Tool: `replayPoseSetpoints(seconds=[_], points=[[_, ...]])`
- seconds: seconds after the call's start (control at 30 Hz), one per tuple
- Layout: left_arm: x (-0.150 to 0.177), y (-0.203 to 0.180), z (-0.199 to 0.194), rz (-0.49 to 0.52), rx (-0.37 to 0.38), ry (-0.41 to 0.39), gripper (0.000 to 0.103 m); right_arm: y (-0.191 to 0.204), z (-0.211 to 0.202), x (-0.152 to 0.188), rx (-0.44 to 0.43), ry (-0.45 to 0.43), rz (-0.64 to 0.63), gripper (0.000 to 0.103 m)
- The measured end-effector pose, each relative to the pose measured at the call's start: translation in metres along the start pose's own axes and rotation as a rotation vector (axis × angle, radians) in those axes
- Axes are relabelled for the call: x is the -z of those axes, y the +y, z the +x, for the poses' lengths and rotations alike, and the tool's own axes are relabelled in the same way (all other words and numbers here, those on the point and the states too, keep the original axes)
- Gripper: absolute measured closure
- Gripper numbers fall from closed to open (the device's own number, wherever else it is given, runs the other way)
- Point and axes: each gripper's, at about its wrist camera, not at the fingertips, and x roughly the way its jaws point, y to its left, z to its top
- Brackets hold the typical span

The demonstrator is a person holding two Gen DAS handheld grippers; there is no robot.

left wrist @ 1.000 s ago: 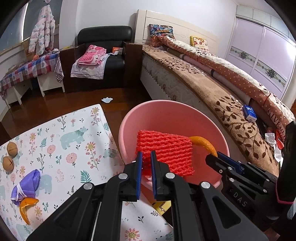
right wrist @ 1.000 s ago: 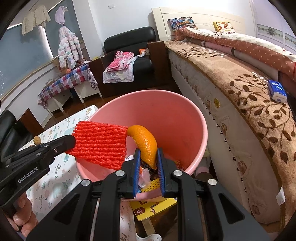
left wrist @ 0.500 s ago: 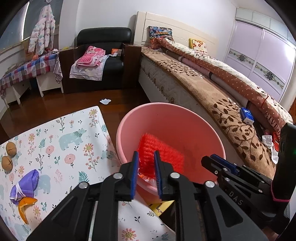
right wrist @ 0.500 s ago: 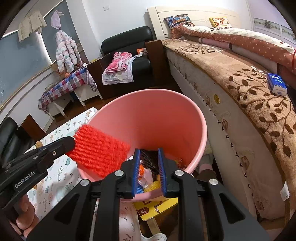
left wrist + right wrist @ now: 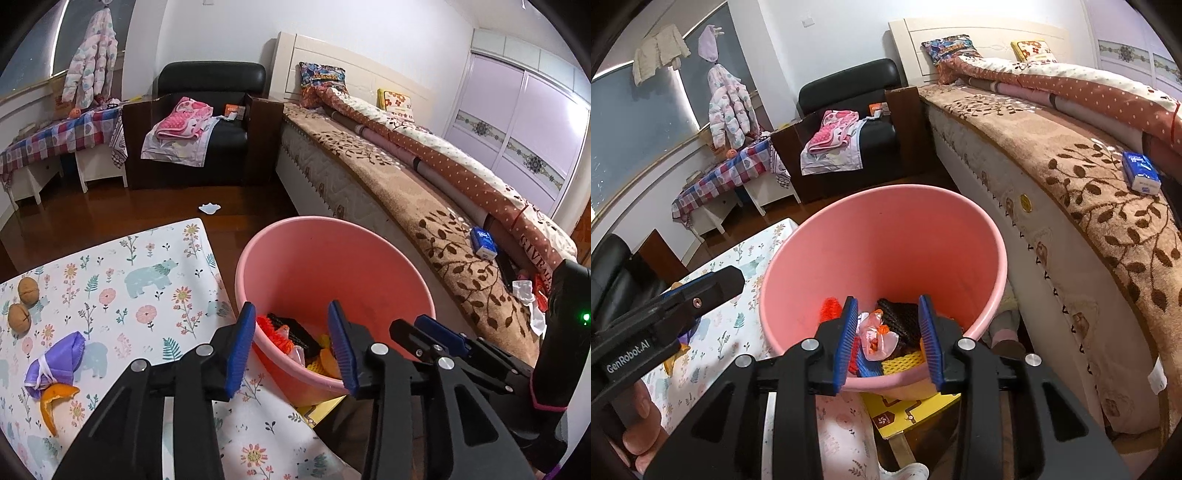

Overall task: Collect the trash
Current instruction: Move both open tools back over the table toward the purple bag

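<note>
A pink bucket stands beside the table, between it and the bed. At its bottom lie the red foam net, an orange peel, black netting and a yellow net. My left gripper hangs over the bucket's near rim, jaws opening, nothing between them. My right gripper is over the bucket too, jaws opening and empty. On the floral tablecloth lie a purple wrapper, another orange peel and two walnuts.
A bed with a brown leaf blanket runs along the right, a blue tissue pack on it. A black armchair with pink cloth stands at the back. White scrap lies on the wood floor. A yellow box sits under the bucket.
Both grippers opened. The red foam net left the left gripper and the orange peel left the right one; both dropped into the bucket.
</note>
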Motion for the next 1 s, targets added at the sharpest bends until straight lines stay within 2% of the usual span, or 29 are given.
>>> replayPoseSetpoints(seconds=[0.17, 0.4, 1.0], points=[[0.005, 0.007, -0.017, -0.005, -0.003, -0.019, 0.061, 0.009, -0.008, 0.000, -0.009, -0.011, -0.017, 0.068], [0.015, 0.024, -0.045, 0.009, -0.045, -0.053, 0.060, 0.032, -0.018, 0.004, -0.044, -0.018, -0.055, 0.068], [0.042, 0.086, -0.104, -0.085, -0.097, -0.105, 0.057, 0.089, -0.026, 0.026, -0.100, 0.026, -0.122, 0.068]])
